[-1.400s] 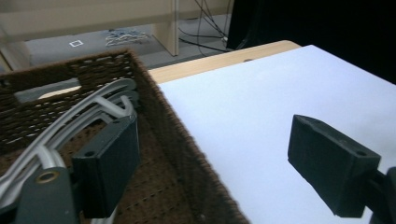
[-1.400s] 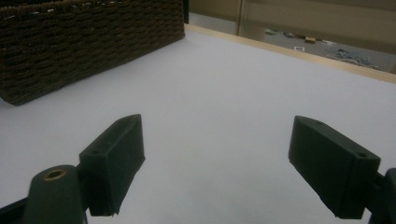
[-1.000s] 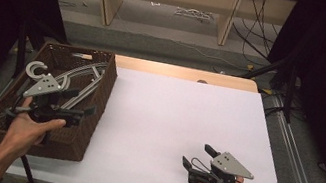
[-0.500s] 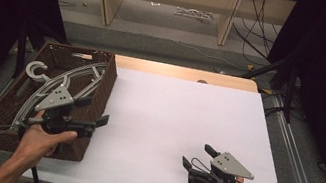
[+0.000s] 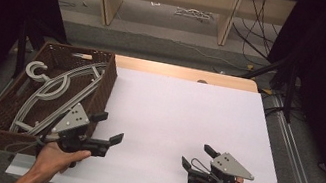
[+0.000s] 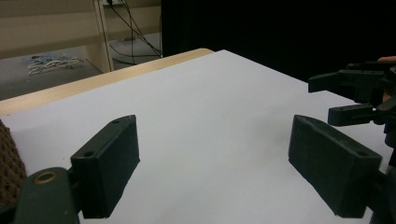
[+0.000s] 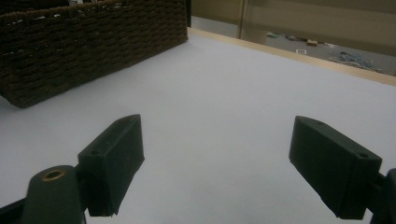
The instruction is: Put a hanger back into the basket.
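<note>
A dark wicker basket (image 5: 10,110) stands at the table's left edge with grey plastic hangers (image 5: 57,90) lying inside it. My left gripper (image 5: 107,127) is open over the white table just right of the basket's near corner, nothing between its jaws (image 6: 212,172). Near the front right of the table my right gripper (image 5: 198,156) is open and empty too, jaws pointing left towards the basket (image 7: 93,42). The left gripper view also catches the right gripper (image 6: 359,93) farther off.
The white tabletop (image 5: 183,110) stretches between the two grippers, with a wooden strip (image 5: 179,71) along its far edge. Beyond it are a shelf frame and cables on the floor (image 5: 190,12). Metal rails (image 5: 300,166) run along both sides.
My left gripper has come out of the basket and moved right onto the white table, still empty. The right gripper has stayed where it was.
</note>
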Action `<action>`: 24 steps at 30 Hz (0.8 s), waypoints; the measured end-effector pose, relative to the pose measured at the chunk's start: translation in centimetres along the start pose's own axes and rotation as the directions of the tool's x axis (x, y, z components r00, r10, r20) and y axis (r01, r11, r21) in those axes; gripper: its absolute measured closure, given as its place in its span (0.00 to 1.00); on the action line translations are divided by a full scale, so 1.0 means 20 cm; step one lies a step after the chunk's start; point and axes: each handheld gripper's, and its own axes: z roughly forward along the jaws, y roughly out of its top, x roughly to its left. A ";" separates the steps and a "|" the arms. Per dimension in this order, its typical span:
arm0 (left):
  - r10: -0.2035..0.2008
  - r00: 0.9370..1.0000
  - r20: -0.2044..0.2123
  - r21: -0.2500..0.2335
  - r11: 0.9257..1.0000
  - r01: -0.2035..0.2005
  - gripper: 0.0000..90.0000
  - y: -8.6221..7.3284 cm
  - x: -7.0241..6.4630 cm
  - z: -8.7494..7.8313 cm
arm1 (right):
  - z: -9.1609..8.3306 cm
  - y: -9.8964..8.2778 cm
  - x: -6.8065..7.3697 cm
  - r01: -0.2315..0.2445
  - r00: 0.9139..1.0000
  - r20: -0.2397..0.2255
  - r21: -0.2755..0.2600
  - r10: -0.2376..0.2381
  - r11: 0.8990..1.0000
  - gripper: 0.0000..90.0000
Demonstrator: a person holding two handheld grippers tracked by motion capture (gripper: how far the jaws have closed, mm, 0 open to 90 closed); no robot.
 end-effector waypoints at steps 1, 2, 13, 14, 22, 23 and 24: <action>0.000 1.000 0.000 0.000 1.000 0.000 0.18 0.00 0.00 0.00 | 0.00 0.00 0.00 0.000 1.000 0.000 0.000 0.000 1.000 0.21; 0.005 1.000 -0.002 0.000 1.000 -0.005 0.18 -0.02 -0.01 0.00 | 0.00 0.00 0.00 0.007 1.000 -0.011 -0.001 -0.007 1.000 0.20; 0.041 0.999 -0.016 -0.054 0.998 -0.042 0.18 -0.17 -0.05 -0.03 | -0.03 0.01 0.03 -0.019 0.999 -0.032 -0.013 0.019 1.000 0.18; 0.034 0.999 -0.018 -0.056 0.998 -0.035 0.18 -0.18 -0.05 -0.03 | -0.03 0.01 0.03 -0.021 0.999 -0.032 -0.018 0.021 1.000 0.18; 0.051 0.999 -0.004 -0.017 0.999 -0.051 0.18 -0.24 -0.11 -0.01 | -0.03 0.01 0.04 0.000 0.999 -0.043 -0.017 0.000 1.000 0.18; 0.066 0.998 -0.004 -0.013 0.998 -0.066 0.18 -0.24 -0.11 0.00 | -0.03 0.01 0.04 -0.001 0.999 -0.041 -0.016 0.000 1.000 0.18; 0.066 0.998 -0.007 -0.015 0.998 -0.066 0.18 -0.24 -0.10 0.00 | -0.02 0.01 0.04 -0.005 0.999 -0.039 -0.023 0.004 1.000 0.18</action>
